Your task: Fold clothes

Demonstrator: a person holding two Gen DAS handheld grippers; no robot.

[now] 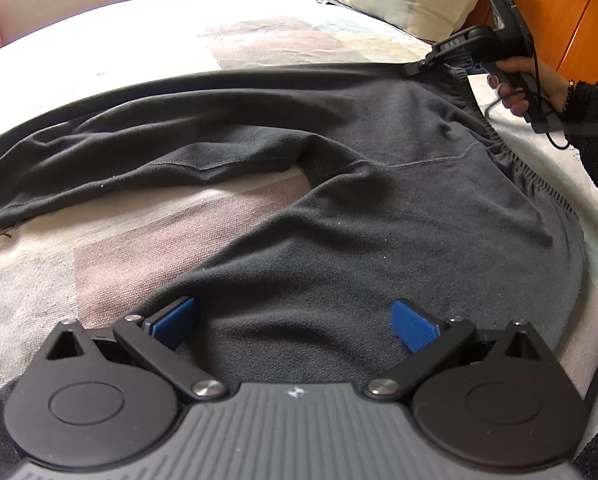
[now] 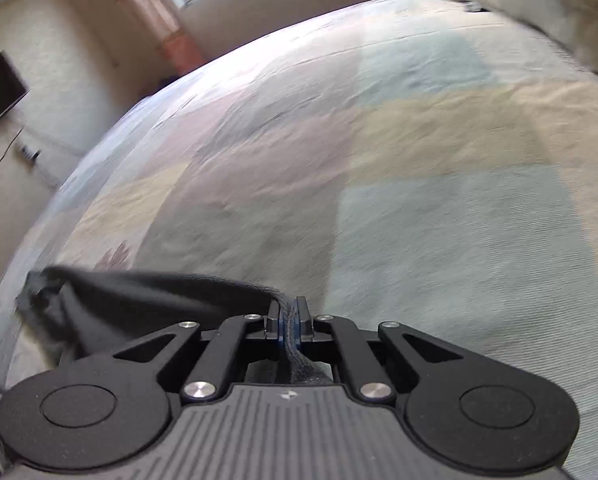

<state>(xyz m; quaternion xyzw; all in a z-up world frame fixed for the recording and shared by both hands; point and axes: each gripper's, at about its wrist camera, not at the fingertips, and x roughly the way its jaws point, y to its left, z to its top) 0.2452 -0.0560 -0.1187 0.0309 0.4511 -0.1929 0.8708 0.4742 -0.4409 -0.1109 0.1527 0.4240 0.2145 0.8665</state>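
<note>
While the left tongs gape over the dark trousers, the right tongs pinch their waistband.

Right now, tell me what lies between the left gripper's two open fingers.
Dark trouser fabric: the left gripper hangs open over the near leg of the grey sweatpants, so only that cloth fills the gap. The left wrist view shows it.
</note>
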